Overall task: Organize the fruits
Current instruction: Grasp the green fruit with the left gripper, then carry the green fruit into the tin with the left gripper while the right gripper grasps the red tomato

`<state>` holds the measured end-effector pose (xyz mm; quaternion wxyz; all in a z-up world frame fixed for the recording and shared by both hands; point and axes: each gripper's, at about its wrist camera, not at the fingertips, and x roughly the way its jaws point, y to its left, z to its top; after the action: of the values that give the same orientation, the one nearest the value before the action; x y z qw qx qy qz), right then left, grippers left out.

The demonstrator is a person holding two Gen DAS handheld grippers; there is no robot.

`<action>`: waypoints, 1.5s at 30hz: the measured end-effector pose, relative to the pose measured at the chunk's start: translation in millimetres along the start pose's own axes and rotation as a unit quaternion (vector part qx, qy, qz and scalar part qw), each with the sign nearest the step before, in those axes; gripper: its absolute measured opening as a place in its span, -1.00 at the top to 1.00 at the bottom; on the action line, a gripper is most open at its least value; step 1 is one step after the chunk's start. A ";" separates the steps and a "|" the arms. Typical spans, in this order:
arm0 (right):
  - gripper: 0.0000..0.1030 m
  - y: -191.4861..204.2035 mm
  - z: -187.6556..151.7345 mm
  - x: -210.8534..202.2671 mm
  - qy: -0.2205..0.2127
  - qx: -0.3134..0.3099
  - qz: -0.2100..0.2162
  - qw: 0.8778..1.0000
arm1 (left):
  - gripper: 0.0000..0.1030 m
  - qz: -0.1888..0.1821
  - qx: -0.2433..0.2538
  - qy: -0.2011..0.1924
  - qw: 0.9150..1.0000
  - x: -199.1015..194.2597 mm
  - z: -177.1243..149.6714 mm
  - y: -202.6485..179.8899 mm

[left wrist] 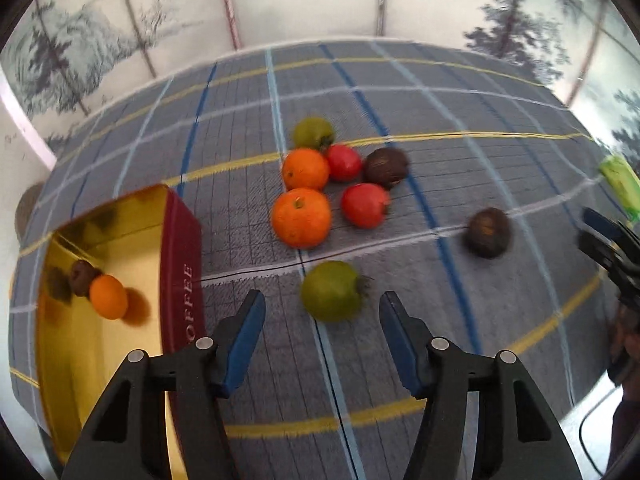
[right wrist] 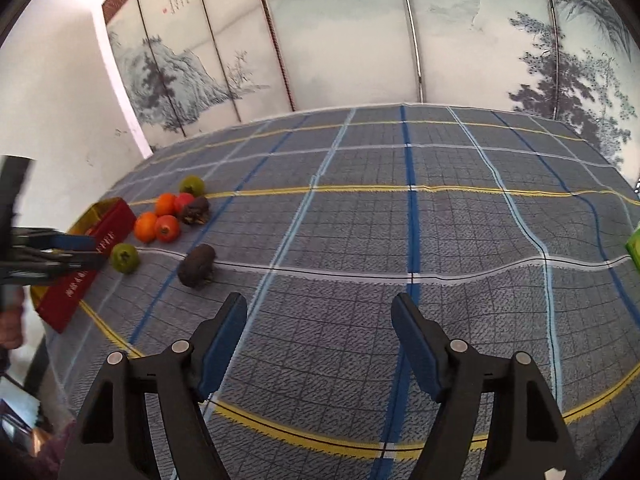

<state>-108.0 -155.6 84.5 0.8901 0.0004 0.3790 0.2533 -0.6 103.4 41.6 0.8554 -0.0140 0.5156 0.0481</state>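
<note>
My left gripper [left wrist: 322,304] is open and empty, just short of a green fruit [left wrist: 331,290] on the checked cloth. Beyond it lie two oranges [left wrist: 301,217], two red fruits [left wrist: 365,205], another green fruit [left wrist: 313,133] and two dark brown fruits [left wrist: 489,232]. A red tin [left wrist: 182,240] with a gold inside stands at the left and holds a small orange [left wrist: 108,296] and a dark fruit [left wrist: 81,277]. My right gripper [right wrist: 320,312] is open and empty over bare cloth, far right of the fruit cluster [right wrist: 168,216]. The left gripper also shows in the right wrist view [right wrist: 80,254].
A green box [left wrist: 620,186] lies at the cloth's right edge; it also shows in the right wrist view [right wrist: 634,246]. A painted folding screen [right wrist: 360,40] stands behind the table. The table's left edge runs just beyond the tin [right wrist: 76,280].
</note>
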 end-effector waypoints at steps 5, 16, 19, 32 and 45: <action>-0.41 2.8 -0.1 1.0 0.001 -0.006 0.013 1.000 | 0.00 -0.016 -0.003 0.010 1.000 21.4 1.3 2.0; -0.48 5.4 1.9 0.8 0.006 -0.006 0.019 1.000 | 0.33 -0.035 -0.038 -0.047 0.998 -40.7 -20.1 0.4; -0.38 34.0 17.8 -3.3 0.004 -0.036 0.089 0.995 | 0.32 -0.027 -0.043 -0.064 0.997 -69.1 -29.1 8.9; 0.21 152.0 66.7 109.2 0.131 -0.143 0.152 0.969 | 0.32 -0.015 -0.065 -0.074 0.995 -112.3 -60.8 47.0; 0.45 176.3 72.2 156.2 0.162 -0.171 0.106 0.966 | 0.31 -0.004 -0.100 -0.081 0.992 -117.2 -73.0 83.8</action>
<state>-47.4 82.3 64.6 0.7716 -0.1532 0.4672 0.4036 -127.3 173.5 113.2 0.8888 -0.0978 0.4371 0.0966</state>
